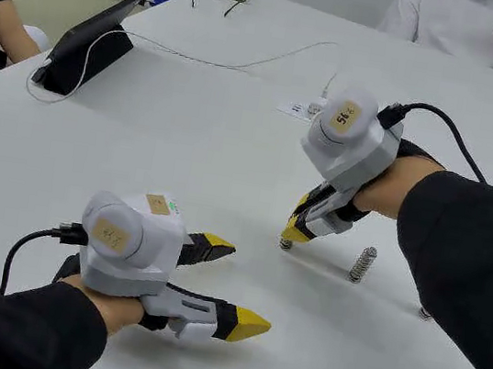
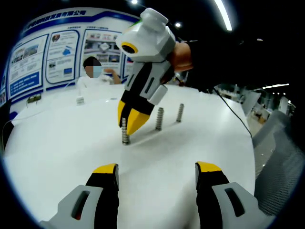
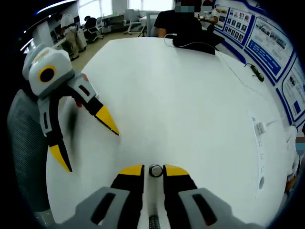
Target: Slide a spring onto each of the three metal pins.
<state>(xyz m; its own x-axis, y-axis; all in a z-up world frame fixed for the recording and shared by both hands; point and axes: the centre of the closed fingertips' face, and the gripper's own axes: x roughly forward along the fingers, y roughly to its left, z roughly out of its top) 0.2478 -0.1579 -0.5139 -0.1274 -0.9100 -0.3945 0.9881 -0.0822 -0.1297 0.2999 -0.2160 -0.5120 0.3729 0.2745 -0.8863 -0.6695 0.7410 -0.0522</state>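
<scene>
Left gripper (image 1: 249, 286) nearest, 7 o'clock, fingers apart. Right gripper (image 1: 293, 236) clamped on a spring (image 3: 156, 170): nearly hidden in head view, ring plain in right gripper view.

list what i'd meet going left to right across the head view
tablet → left hand-held gripper → right hand-held gripper, shut on the held spring → free spring
</scene>
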